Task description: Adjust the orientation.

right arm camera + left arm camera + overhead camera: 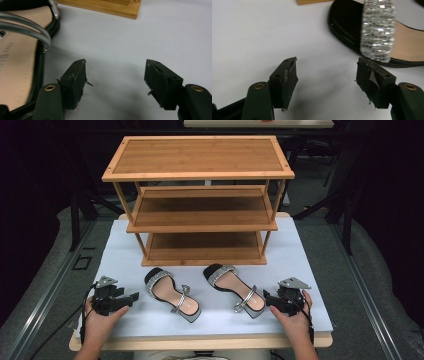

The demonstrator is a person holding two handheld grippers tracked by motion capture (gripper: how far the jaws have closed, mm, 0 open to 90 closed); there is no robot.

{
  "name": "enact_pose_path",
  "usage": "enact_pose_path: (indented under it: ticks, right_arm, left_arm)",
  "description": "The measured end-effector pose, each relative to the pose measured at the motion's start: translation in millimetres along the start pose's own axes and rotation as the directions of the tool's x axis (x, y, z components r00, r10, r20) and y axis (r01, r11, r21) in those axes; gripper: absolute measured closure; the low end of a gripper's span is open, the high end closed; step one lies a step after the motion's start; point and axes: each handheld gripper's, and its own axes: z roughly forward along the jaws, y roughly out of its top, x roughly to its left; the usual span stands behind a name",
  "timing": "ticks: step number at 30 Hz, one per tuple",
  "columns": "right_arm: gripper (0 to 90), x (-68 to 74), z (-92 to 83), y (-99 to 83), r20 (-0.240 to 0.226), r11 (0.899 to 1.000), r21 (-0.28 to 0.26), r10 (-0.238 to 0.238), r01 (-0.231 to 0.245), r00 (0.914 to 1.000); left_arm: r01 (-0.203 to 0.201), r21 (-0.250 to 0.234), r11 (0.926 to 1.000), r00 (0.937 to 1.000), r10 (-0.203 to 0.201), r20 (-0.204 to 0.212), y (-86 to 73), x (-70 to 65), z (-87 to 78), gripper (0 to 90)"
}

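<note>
Two black open-toe sandals with rhinestone straps, the left sandal [171, 294] and the right sandal [235, 288], lie side by side near the front edge of the white surface [125, 255], before a three-tier bamboo shoe rack [200, 200]. Left gripper [131, 298] and right gripper [266, 296] flank them, jaws wide, holding nothing. Likely light, stiff-soled; straps fragile and slippery, so grip the sole edge. Heel height unclear.

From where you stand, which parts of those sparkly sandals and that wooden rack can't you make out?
- Left sandal: in the left gripper view, its heel end is cut off by the right edge.
- Right sandal: in the right gripper view, the left edge cuts it; insole print too blurred to read.
- Rack: in the high view, the top shelf hides the back of the shelves below.
</note>
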Motion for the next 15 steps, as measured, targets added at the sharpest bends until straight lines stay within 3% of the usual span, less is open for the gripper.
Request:
enact_pose_path:
  ticks: [5, 9, 15]
  right_arm:
    - [34.5, 6.0, 2.5, -0.4, -0.001, 1.0, 0.009, -0.003, 0.003, 1.0]
    - [34.9, 6.0, 0.6, -0.3, -0.009, 1.0, -0.006, 0.003, -0.004, 0.9999]
    - [36.0, 6.0, -5.2, 0.4, -0.022, 0.999, -0.04, 0.031, -0.031, 0.9993]
  left_arm:
    - [-0.033, 0.016, 0.9993, 0.9994, 0.033, 0.011, -0.2, -8.7, 2.9, 34.5]
    - [-0.026, 0.025, 0.9994, 0.9991, 0.025, 0.035, -1.4, -12.4, 1.3, 35.4]
    - [-0.018, 0.023, 0.9996, 0.9991, 0.018, 0.037, -1.6, -15.4, 0.2, 38.5]
